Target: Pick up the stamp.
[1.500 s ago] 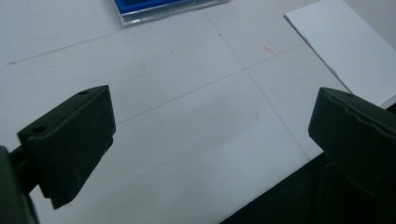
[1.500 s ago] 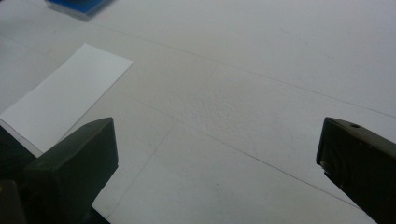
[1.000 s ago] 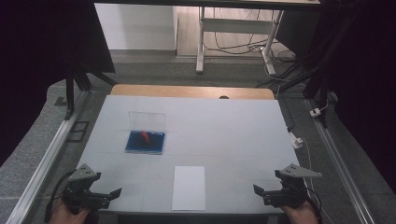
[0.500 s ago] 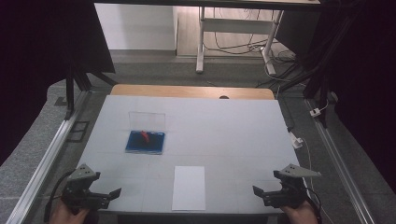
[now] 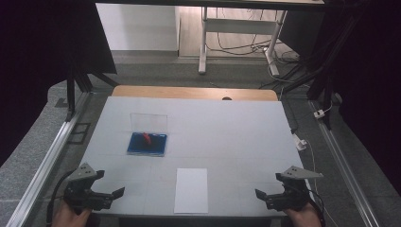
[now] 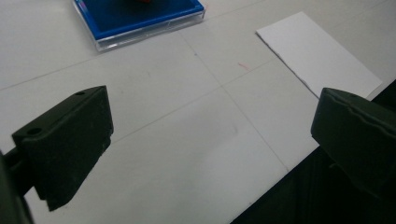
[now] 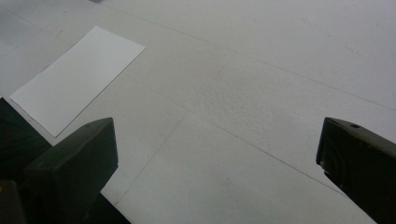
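White counter (image 5: pixel 227 132) fills the foreground, and nothing on it has moved since a second ago. Left hand-held gripper (image 5: pixel 101 196) and right hand-held gripper (image 5: pixel 272 197) stay at its near edge, jaws spread and empty, flanking the paper sheet (image 5: pixel 191 190). Beyond the sheet, to its left, lies a blue case (image 5: pixel 147 144) with its clear lid upright.

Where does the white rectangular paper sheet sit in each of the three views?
High view: the white rectangular paper sheet lies at the table's near edge, bottom centre.
Left gripper view: upper right, beyond the right jaw.
Right gripper view: upper left, above the left jaw.
Shared landmark: the table's dark near edge beside the sheet.
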`<state>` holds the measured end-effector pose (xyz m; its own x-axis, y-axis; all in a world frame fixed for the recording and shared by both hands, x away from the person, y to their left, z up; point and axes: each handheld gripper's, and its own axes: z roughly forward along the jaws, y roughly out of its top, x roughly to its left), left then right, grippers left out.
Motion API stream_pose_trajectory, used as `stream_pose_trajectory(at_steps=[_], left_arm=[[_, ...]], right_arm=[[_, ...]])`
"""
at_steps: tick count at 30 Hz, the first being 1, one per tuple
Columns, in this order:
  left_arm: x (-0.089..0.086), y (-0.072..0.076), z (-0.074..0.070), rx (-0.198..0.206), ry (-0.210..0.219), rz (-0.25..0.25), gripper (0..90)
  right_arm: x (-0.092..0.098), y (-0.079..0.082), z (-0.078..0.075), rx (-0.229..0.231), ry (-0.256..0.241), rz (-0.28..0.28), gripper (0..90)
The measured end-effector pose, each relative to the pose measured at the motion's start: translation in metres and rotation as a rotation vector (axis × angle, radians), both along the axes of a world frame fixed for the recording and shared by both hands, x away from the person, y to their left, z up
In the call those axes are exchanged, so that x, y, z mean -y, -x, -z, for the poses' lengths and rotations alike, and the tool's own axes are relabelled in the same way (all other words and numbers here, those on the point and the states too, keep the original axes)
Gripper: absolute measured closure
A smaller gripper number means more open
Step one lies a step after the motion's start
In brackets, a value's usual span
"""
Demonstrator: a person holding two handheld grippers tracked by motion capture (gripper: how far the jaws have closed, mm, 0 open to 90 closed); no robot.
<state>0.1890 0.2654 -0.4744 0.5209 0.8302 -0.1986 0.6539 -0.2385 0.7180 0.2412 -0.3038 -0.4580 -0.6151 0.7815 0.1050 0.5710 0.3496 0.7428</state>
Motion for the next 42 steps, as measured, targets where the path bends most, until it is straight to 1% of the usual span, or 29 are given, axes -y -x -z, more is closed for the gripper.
stream_pose_trajectory(at_steps=[12, 18, 22, 25, 27, 28, 30, 32, 34, 42], left_arm=[[0.004, -0.014, 0.001, 0.048, 0.016, 0.041, 0.0], [0.008, -0.022, 0.003, 0.065, 0.0, 0.053, 0.0], [0.009, -0.026, 0.004, 0.06, 0.0, 0.048, 0.0], [0.01, -0.03, 0.004, 0.056, 0.006, 0.046, 0.0], [0.012, -0.033, 0.004, 0.058, 0.011, 0.045, 0.0], [0.013, -0.036, 0.004, 0.068, 0.01, 0.042, 0.0], [0.013, -0.038, 0.003, 0.07, 0.011, 0.04, 0.0], [0.013, -0.041, 0.003, 0.077, 0.01, 0.028, 0.0], [0.013, -0.045, 0.002, 0.069, 0.009, 0.026, 0.0], [0.02, -0.063, 0.003, 0.049, -0.041, 0.037, 0.0]], right_arm=[[-0.001, 0.0, 0.0, -0.001, 0.01, -0.01, 0.0], [-0.001, 0.0, 0.0, 0.0, 0.006, -0.002, 0.0], [0.001, 0.0, 0.0, 0.005, -0.007, 0.005, 0.0], [0.001, 0.0, -0.001, 0.008, -0.006, 0.007, 0.0], [0.001, 0.001, 0.0, 0.008, -0.007, 0.006, 0.0], [0.001, 0.001, 0.0, 0.008, -0.006, 0.006, 0.0], [0.001, 0.001, 0.0, 0.009, -0.006, 0.006, 0.0], [0.001, 0.0, 0.0, 0.009, -0.007, 0.007, 0.0], [0.001, 0.0, -0.001, 0.008, -0.004, 0.009, 0.0], [0.001, 0.001, 0.0, 0.009, -0.005, 0.008, 0.0]])
